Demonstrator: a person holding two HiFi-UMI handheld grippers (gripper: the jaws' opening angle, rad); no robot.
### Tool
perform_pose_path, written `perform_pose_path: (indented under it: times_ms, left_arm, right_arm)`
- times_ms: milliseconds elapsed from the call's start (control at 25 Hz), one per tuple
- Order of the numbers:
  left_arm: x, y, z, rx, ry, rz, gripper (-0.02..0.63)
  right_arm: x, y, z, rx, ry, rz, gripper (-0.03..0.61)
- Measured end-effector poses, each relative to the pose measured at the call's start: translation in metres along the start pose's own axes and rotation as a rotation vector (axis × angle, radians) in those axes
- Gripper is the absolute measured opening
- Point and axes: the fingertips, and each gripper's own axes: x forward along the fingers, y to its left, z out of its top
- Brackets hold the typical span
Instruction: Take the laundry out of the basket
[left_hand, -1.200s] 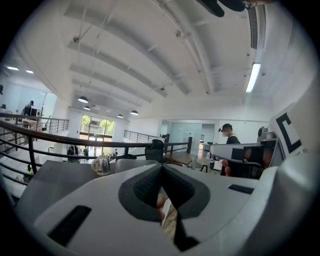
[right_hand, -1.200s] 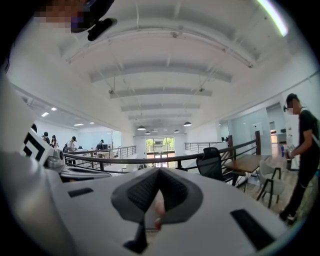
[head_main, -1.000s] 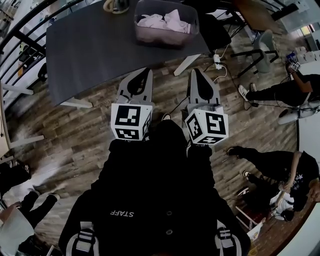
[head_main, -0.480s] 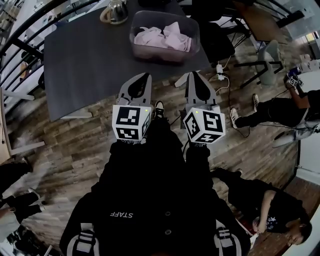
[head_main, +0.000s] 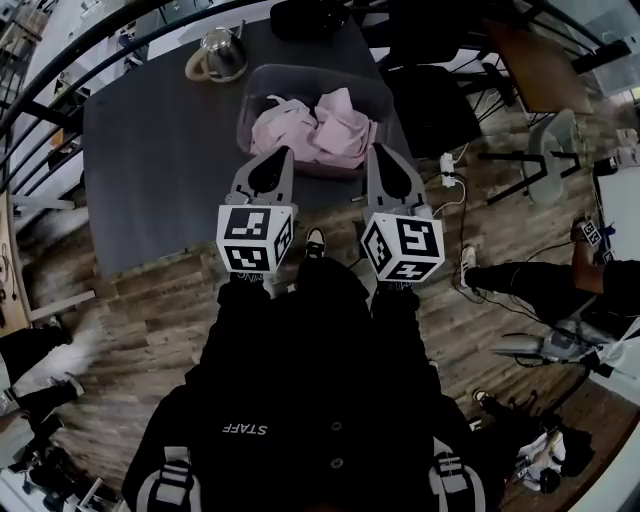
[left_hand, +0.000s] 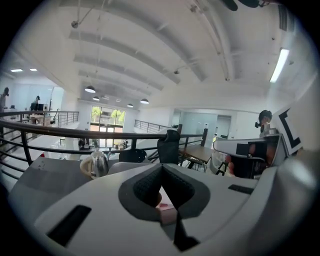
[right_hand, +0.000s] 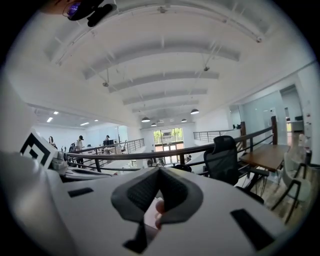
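Head view: left claw (head_main: 277, 153), right claw (head_main: 378, 151) both closed at basket (head_main: 246, 115) near rim

Stock count: worktop, floor beside it, hand-held tools

Worktop (head_main: 150, 150): 1. Basket (head_main: 262, 80): 1. Pink laundry (head_main: 315, 125): 1 heap, with the separate pieces too tangled to number. Metal kettle (head_main: 218, 55): 1. Grippers: 2, namely left gripper (head_main: 275, 152) and right gripper (head_main: 377, 150). Marker cubes: 2, namely left cube (head_main: 254, 238) and right cube (head_main: 403, 248). Dark office chair (head_main: 435, 100): 1. White power strip (head_main: 447, 165) on the floor: 1.
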Motion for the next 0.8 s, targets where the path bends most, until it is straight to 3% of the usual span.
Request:
perform_pose_path:
  times_ms: [160,400,800]
  left_arm:
    - [0.038,0.016,-0.005,-0.019,0.056,0.058,0.002]
    - [0.067,0.033,-0.021,-0.031,0.126,0.08,0.0]
    - [0.104,0.059,-0.045,-0.038,0.243,0.01,0.002]
  right_arm:
    - [0.034,-0.021,-0.008,0.009,0.036,0.037,0.014]
    - [0.072,-0.032,-0.029,0.016,0.117,0.063,0.014]
    - [0.11,-0.029,-0.064,0.0,0.251,0.032,0.014]
